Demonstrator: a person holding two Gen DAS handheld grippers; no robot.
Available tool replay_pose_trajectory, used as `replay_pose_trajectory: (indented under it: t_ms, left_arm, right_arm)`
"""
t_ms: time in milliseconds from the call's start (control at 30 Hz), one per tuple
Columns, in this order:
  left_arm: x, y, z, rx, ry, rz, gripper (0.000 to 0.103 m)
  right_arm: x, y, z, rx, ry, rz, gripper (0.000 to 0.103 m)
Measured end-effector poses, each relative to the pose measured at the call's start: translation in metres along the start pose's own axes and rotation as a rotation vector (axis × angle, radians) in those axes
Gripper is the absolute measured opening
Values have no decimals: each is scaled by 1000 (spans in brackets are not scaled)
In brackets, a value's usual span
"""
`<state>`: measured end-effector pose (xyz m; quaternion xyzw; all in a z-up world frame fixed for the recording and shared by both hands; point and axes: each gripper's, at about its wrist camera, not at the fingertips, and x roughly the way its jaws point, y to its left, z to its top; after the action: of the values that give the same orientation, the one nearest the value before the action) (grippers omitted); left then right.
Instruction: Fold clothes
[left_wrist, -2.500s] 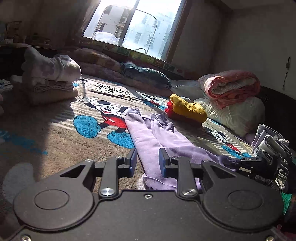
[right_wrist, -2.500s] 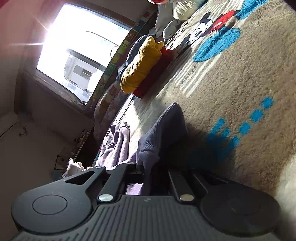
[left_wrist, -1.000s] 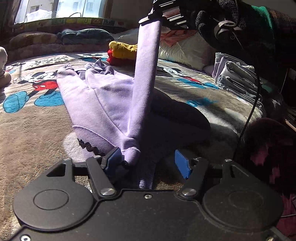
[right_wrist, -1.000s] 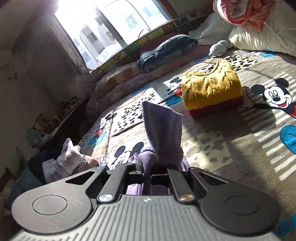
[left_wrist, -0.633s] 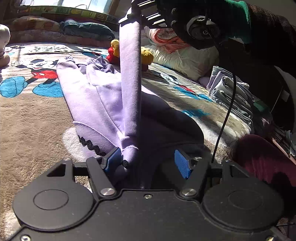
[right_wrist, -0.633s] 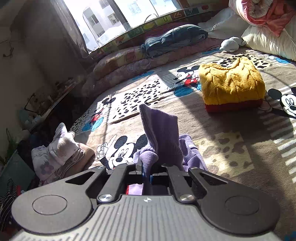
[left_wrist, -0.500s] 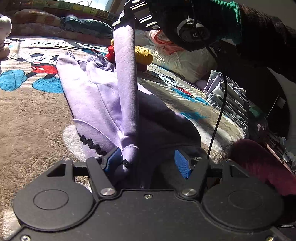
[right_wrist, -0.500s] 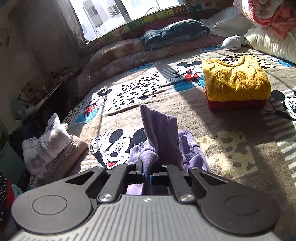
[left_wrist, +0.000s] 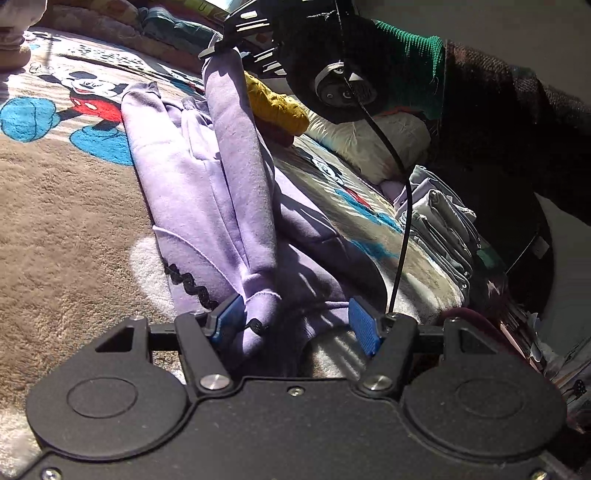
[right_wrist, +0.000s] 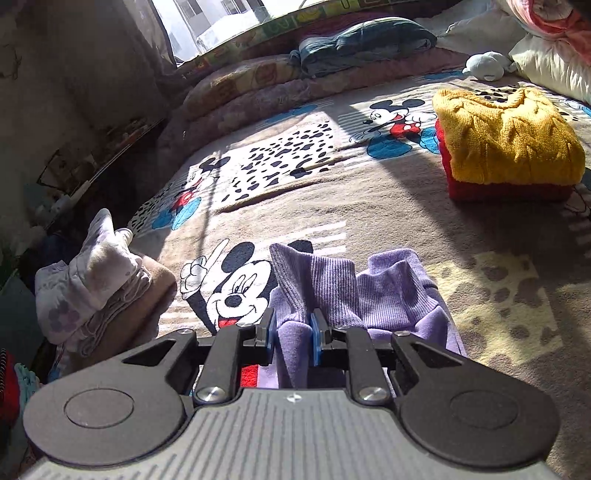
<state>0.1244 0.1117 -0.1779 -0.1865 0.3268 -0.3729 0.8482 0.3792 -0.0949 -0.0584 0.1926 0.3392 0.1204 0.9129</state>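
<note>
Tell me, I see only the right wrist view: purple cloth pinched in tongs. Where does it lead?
Observer: The cloth slants down from the right tongs to the left tongs, low over the bed.
Visitor: Do those grip it too?
Observer: No, they stand open; the cloth leans on one pad only.
Visitor: Anything folded that I can't see?
Observer: A grey pile near the bed's edge.

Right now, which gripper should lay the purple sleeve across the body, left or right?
Right. The right gripper is shut on the ribbed cuff of the purple sweatshirt, holding the sleeve raised. The left gripper is open at the hem, gripping nothing.
</note>
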Motion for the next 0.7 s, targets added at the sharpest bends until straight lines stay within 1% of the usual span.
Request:
replay_pose_trajectory:
  t_ms: [67, 133, 167, 233, 300, 433, 533, 600, 633, 667, 700]
  left_arm:
    - [-1, 3, 0, -27, -3, -11, 61]
    - [-1, 5, 1, -49, -6, -19, 61]
    - [-2, 7, 1, -61, -8, -24, 61]
    - [-2, 9, 1, -85, -11, -34, 61]
    - [-2, 11, 2, -109, -14, -44, 61]
    - [-2, 14, 3, -132, -14, -55, 61]
    - [-1, 14, 4, -137, -11, -58, 61]
    - [0, 15, 4, -149, -10, -64, 61]
    - [0, 17, 5, -159, -10, -70, 61]
    - [0, 18, 5, -168, -10, -75, 61]
    - [0, 19, 5, -178, -11, -80, 61]
  right_arm:
    - [-7, -13, 3, -3, -18, 24, 36]
    - [-12, -31, 5, 4, -27, 19, 37]
    - [-11, -37, 5, 8, -16, 12, 37]
    - [-3, -52, 4, 16, 36, 23, 39]
    - [8, -61, -1, -1, 95, 27, 39]
    - [29, -62, -13, -40, 152, 71, 41]
    - [42, -58, -18, -40, 170, 111, 44]
    - [52, -57, -19, -34, 201, 139, 44]
    - [53, -55, -20, -40, 206, 145, 34]
    - [53, -54, -20, -46, 200, 156, 11]
    - [49, -53, -19, -48, 183, 166, 11]
